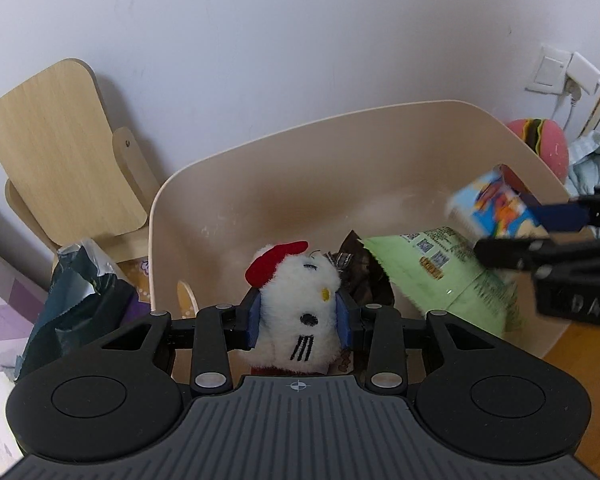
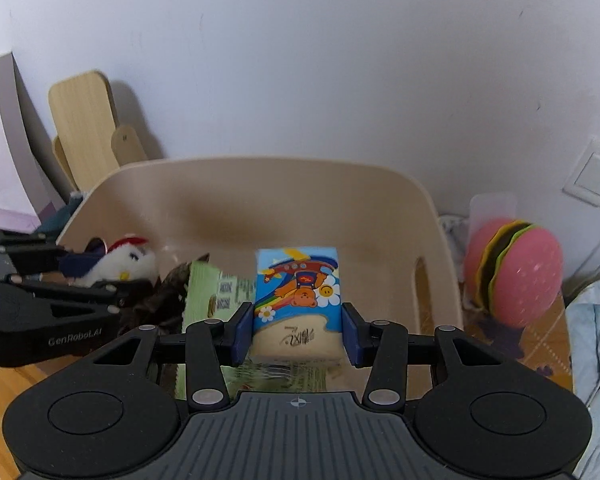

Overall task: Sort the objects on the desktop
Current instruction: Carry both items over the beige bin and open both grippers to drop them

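Observation:
My left gripper (image 1: 300, 322) is shut on a white plush toy (image 1: 300, 312) with a red cap and holds it over the near edge of a beige plastic bin (image 1: 284, 168). My right gripper (image 2: 298, 332) is shut on a small cartoon bear box (image 2: 298, 300), also above the bin (image 2: 260, 200). A green snack bag (image 1: 440, 272) and a dark brown wrapper (image 1: 360, 272) lie inside the bin. The plush toy also shows at the left of the right wrist view (image 2: 120, 264), and the bear box at the right of the left wrist view (image 1: 496, 204).
A wooden stand (image 1: 60, 148) leans on the white wall left of the bin. A dark foil bag (image 1: 76, 300) lies beside the bin's left side. A pink hamburger toy (image 2: 516, 272) and light blue cloth (image 2: 596, 340) sit to the right, below a wall socket (image 1: 552, 72).

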Action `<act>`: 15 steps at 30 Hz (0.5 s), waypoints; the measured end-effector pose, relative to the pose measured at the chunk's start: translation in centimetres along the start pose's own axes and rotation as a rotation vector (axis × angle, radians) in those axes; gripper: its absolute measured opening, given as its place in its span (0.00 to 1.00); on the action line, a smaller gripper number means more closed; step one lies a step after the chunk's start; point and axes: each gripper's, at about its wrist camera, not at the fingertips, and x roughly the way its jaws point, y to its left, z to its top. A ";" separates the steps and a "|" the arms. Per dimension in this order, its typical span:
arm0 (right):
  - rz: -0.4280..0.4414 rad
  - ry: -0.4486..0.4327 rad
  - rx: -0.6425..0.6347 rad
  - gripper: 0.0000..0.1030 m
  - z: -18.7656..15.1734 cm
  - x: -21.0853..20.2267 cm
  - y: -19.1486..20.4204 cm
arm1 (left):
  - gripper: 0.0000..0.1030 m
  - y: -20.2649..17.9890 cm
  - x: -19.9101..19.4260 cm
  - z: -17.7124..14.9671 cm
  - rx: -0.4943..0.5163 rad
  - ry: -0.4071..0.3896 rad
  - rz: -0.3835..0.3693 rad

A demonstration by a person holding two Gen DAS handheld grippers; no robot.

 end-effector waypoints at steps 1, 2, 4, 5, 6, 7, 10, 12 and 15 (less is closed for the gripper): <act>-0.007 0.006 -0.009 0.41 -0.1 0.2 0.2 | 0.40 0.0 -0.1 0.0 -0.003 0.000 0.002; -0.014 0.009 -0.016 0.43 -0.3 0.3 0.3 | 0.41 0.0 -0.1 0.0 -0.010 0.002 0.003; -0.021 0.013 -0.011 0.52 -0.4 0.4 0.3 | 0.47 0.2 -0.2 0.0 -0.029 0.004 0.002; -0.020 0.012 -0.004 0.54 -0.4 0.3 0.2 | 0.51 0.3 -0.3 0.0 -0.036 0.005 0.006; -0.016 0.006 0.003 0.56 -0.5 0.1 0.1 | 0.55 0.4 -0.5 -0.1 -0.038 0.004 0.011; -0.013 0.000 0.004 0.58 -0.6 0.0 0.1 | 0.57 0.4 -0.7 -0.2 -0.036 -0.002 0.018; -0.029 -0.034 -0.017 0.74 -0.9 -1.3 0.0 | 0.60 0.5 -2.0 -0.7 -0.017 -0.042 0.016; -0.029 -0.066 -0.045 0.76 -1.2 -2.6 0.0 | 0.63 0.7 -2.8 -0.6 -0.007 -0.070 0.009; -0.029 -0.097 -0.089 0.78 -1.6 -4.5 0.3 | 0.66 0.4 -4.7 -0.8 0.010 -0.109 0.006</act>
